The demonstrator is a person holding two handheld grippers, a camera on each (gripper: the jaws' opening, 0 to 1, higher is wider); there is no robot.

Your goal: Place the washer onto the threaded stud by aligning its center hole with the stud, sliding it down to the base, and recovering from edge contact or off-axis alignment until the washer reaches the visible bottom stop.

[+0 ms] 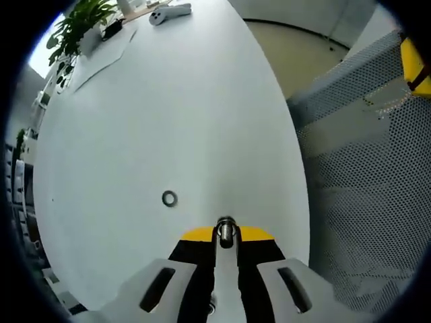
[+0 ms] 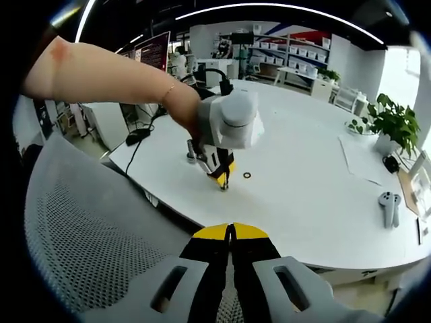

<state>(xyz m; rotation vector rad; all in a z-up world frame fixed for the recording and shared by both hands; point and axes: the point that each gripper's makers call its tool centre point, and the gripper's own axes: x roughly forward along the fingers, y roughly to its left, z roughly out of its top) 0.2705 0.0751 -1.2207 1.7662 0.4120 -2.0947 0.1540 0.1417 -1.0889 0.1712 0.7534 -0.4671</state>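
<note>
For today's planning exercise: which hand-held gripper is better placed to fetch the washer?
The right hand-held gripper, probably: it is empty, while the left hand-held gripper clamps the stud near the washer.

Our left gripper [image 2: 222, 176] at frame centre: pale grey rounded housing, black jaws with yellow tips. Thin bracelet [image 2: 166, 89] on our wrist, arm bare. Right gripper [image 2: 231, 232], lower frame: grey mounts, slotted; black jaws, yellow-tipped.

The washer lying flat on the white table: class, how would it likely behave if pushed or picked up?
The washer looks thin and rigid, probably metal, so likely stiff. Lying flat on the smooth table, it would probably slide, and be hard to pinch. On edge, it might roll.
</note>
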